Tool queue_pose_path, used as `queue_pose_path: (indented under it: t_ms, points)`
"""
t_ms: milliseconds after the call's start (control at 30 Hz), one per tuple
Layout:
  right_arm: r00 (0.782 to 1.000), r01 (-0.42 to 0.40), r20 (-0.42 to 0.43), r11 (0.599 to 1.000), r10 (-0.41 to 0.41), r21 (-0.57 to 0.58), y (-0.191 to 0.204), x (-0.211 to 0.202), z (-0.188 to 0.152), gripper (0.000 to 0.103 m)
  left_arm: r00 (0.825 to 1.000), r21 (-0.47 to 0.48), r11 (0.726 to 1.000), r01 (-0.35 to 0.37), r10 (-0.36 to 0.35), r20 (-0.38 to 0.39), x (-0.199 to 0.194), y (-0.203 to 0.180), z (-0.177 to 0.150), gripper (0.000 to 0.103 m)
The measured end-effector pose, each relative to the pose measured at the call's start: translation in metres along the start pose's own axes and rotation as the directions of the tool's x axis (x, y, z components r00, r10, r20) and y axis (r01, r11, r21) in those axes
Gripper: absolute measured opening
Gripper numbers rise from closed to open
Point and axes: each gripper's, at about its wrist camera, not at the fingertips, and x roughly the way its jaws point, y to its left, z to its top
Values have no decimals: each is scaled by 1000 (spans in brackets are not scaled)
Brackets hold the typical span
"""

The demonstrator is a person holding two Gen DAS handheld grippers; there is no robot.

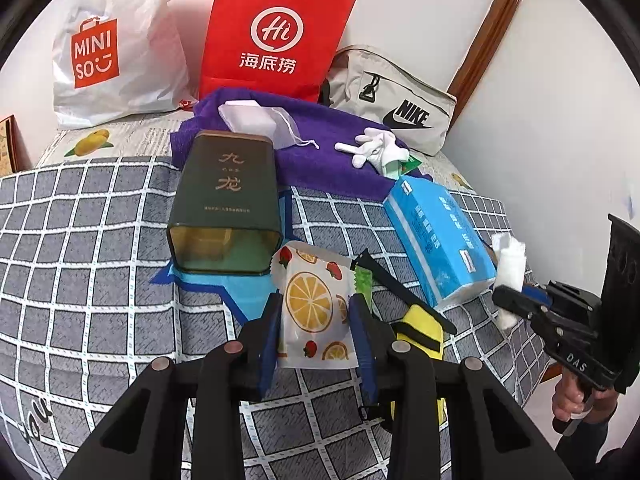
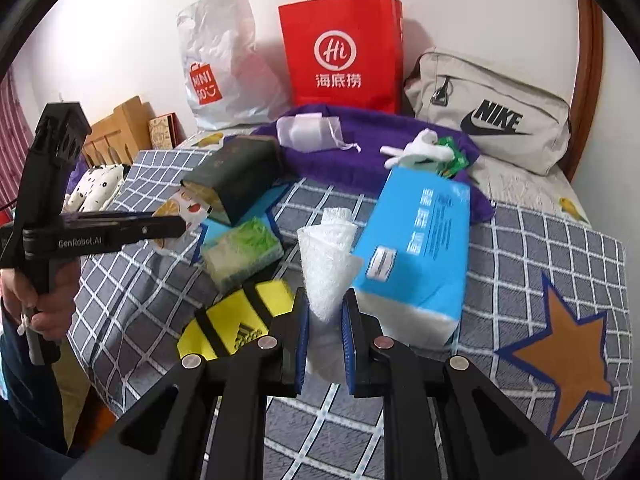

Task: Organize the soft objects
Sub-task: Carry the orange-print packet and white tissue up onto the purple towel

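A fruit-print pouch (image 1: 316, 312) is gripped in the left gripper (image 1: 316, 320) just in front of the green tin (image 1: 226, 200); a white tissue (image 2: 328, 272) is pinched in the right gripper (image 2: 326, 320), right of that tin. Both seem light, limp and crushable, best held mid-body.

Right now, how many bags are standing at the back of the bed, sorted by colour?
White plastic bag: 1
Red paper bag: 1
Beige zip bag: 1
Total: 3
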Motion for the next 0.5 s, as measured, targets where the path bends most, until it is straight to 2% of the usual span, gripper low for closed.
queue_pose_path:
  t_ms: [500]
  points:
    - [999, 12, 40, 1000, -12, 18, -18, 13, 57, 15, 1000, 6, 1000, 8, -8, 24, -6, -7, 39, 32]
